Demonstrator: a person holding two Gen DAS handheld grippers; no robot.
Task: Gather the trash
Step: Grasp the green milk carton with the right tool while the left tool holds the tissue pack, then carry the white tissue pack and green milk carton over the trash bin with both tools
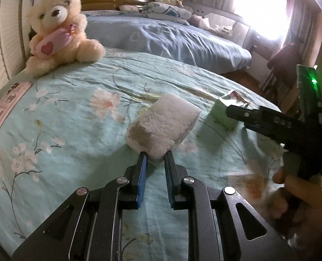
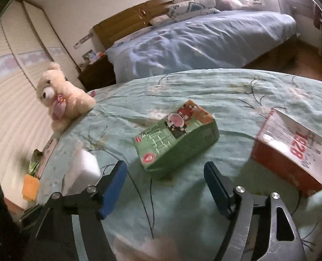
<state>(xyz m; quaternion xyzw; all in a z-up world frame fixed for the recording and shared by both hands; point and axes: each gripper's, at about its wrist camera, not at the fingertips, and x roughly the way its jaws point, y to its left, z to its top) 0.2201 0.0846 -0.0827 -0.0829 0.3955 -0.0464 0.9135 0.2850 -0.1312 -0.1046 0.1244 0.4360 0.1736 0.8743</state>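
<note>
Foam block, white and scuffed grey at one corner, sits pinched at its near end between the blue pads of the left tongs, which are drawn narrow around it. It reaches away from the tongs over the bed, which wears a pale green floral sheet; whether its far end rests on the sheet or hangs just above it cannot be told. In the right wrist view the same block shows as a white shape at the left, beside the left blue finger.

Just to its right lies a green carton on its side, printed with a cartoon figure and a red top, resting on the sheet. The right tongs stand wide apart with nothing between the pads, and the carton lies just ahead of the gap, apart from both fingers. From the left wrist view, the right tool's black tip overlaps the carton's near edge.

Further right on the sheet lies a red box with a white face bearing red numerals, well apart from the carton. A cream teddy bear holding a pink heart pillow sits at the far left edge of the bed. An orange item lies at the bed's left side.
</note>
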